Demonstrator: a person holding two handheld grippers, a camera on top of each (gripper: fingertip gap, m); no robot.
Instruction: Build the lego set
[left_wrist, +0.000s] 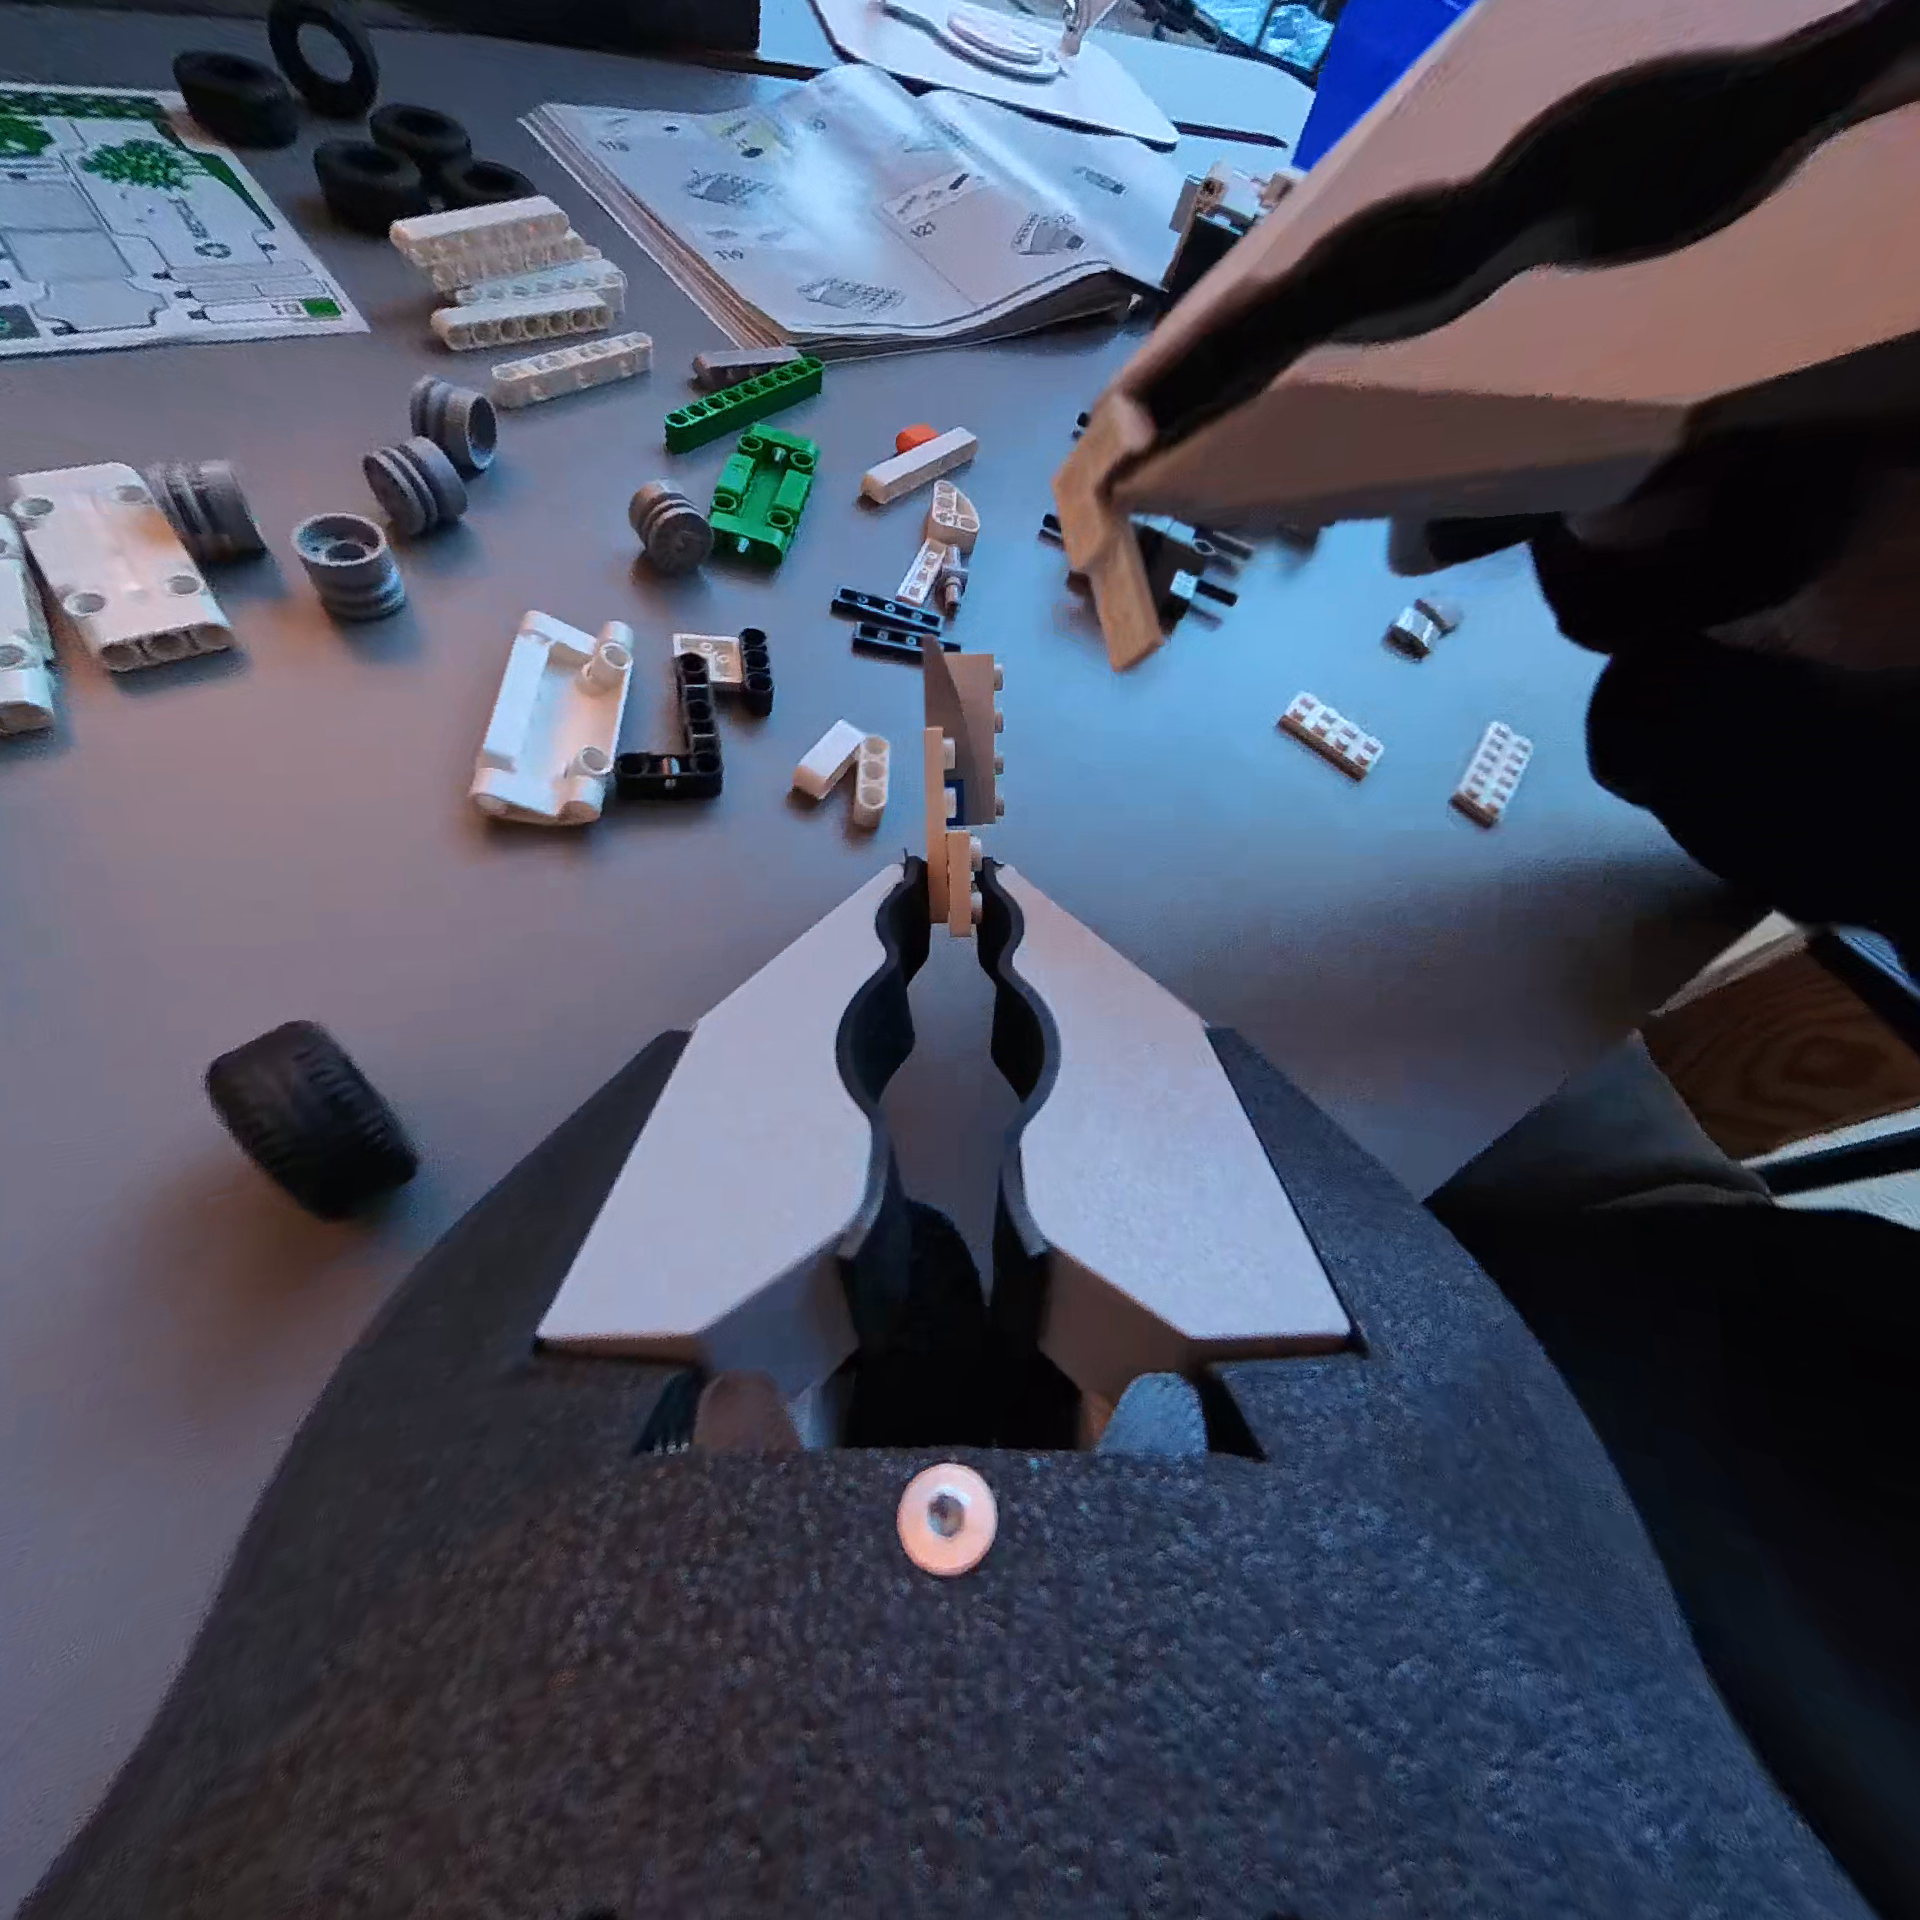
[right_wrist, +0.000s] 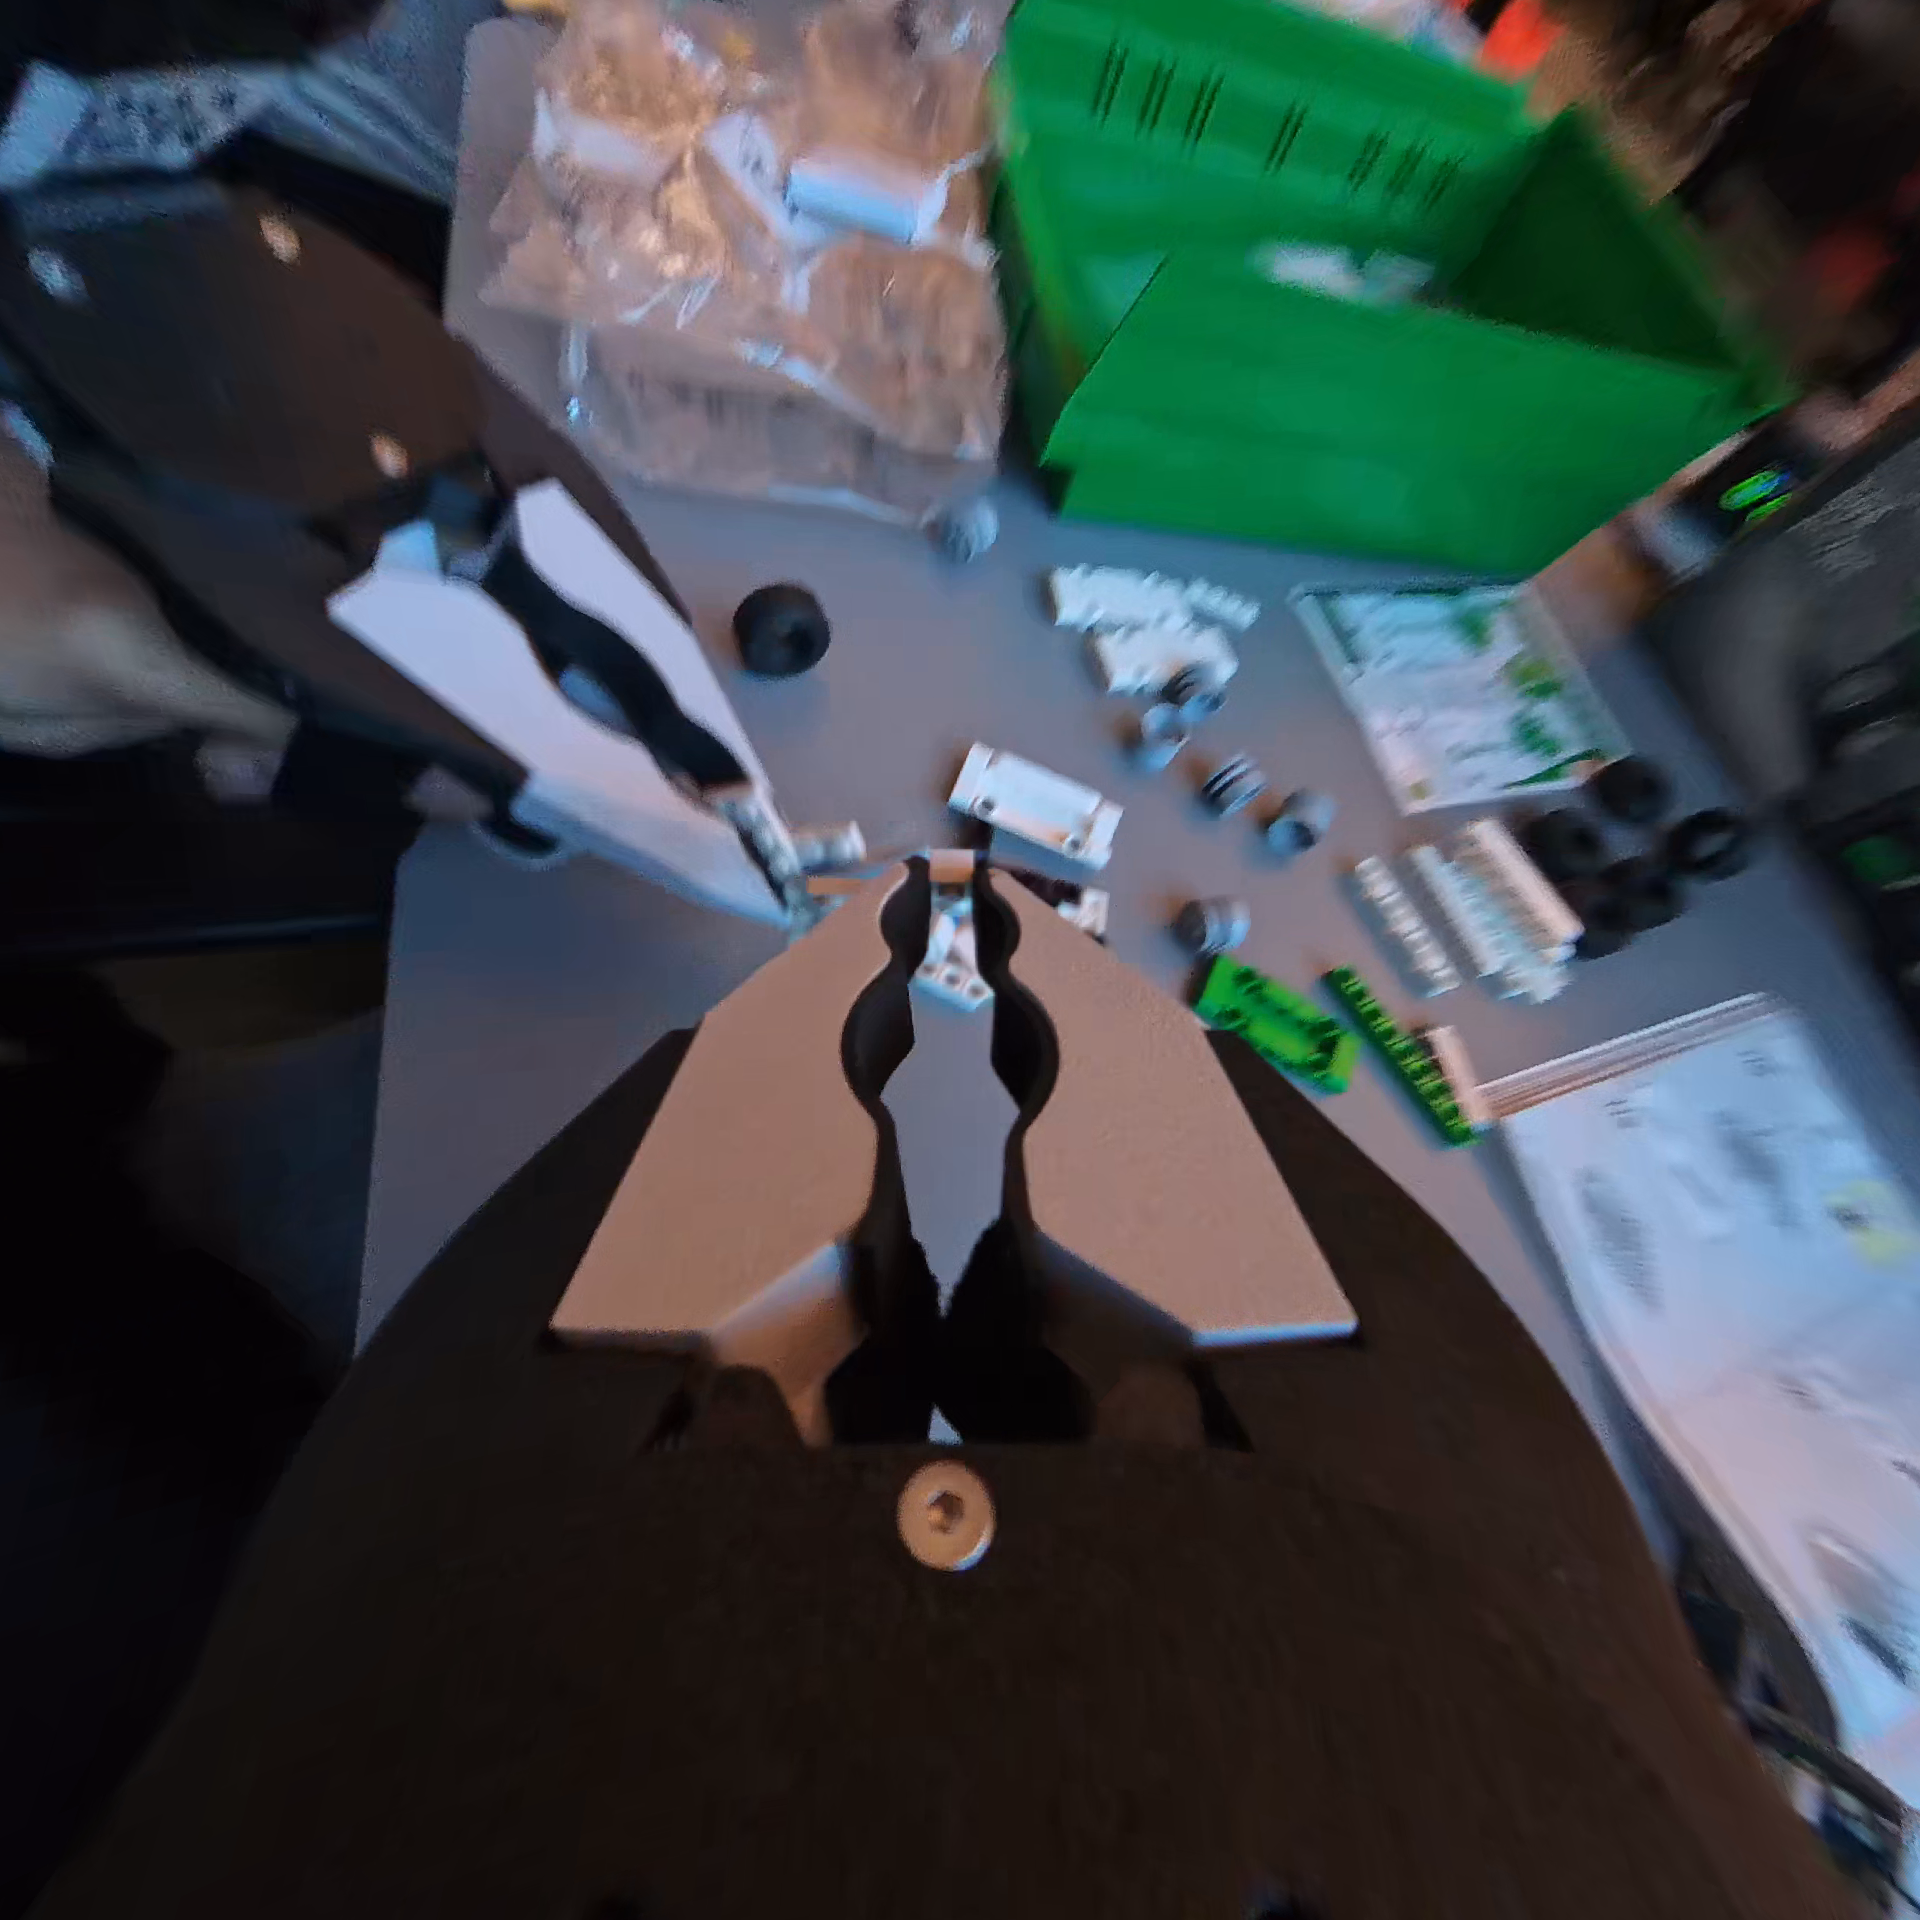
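Gripping studded white plates (left_wrist: 961, 769) edgewise.

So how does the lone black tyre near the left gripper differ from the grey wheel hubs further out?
The black tyre is treaded rubber, bigger in view, and lies alone close to the left gripper. The grey wheel hubs are ribbed plastic, look smaller, and are scattered among the white parts. Both kinds are loose on the table, unmounted.

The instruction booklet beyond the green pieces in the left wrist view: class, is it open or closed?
Open. The instruction booklet lies flat on the table with two facing pages spread either side of its centre fold.
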